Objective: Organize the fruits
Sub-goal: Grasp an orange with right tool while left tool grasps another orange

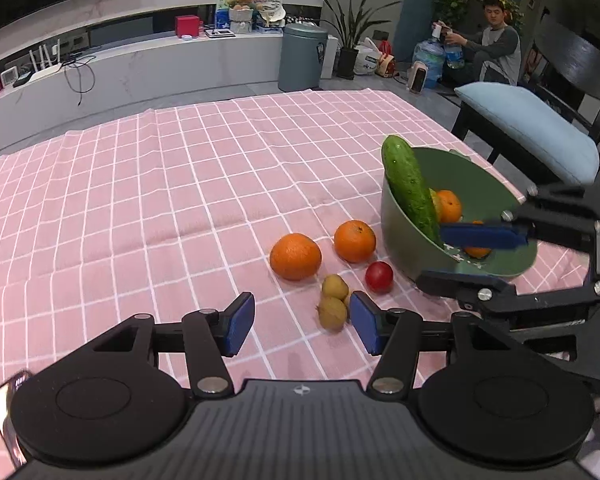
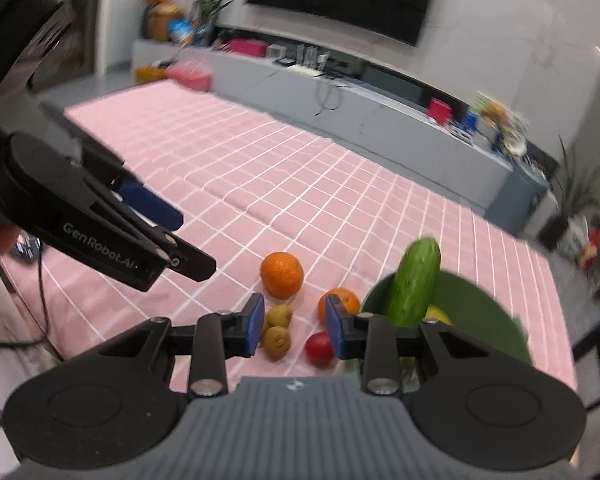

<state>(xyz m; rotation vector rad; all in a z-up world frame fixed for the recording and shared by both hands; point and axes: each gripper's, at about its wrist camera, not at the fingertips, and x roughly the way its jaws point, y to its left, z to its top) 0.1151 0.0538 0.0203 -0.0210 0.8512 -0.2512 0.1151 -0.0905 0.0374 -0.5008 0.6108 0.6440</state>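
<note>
A green bowl stands at the right of the pink checked cloth. It holds a cucumber leaning on its rim and small oranges. On the cloth beside it lie two oranges, a red tomato and small brown kiwis. My left gripper is open and empty above the cloth, near the kiwis. My right gripper is open and empty, above the kiwis and tomato, next to the bowl. It also shows in the left wrist view at the bowl's near rim.
A chair with a light blue cushion stands past the table's right edge. A grey counter and a bin are behind. A person sits on the floor far right. The left and far cloth is bare.
</note>
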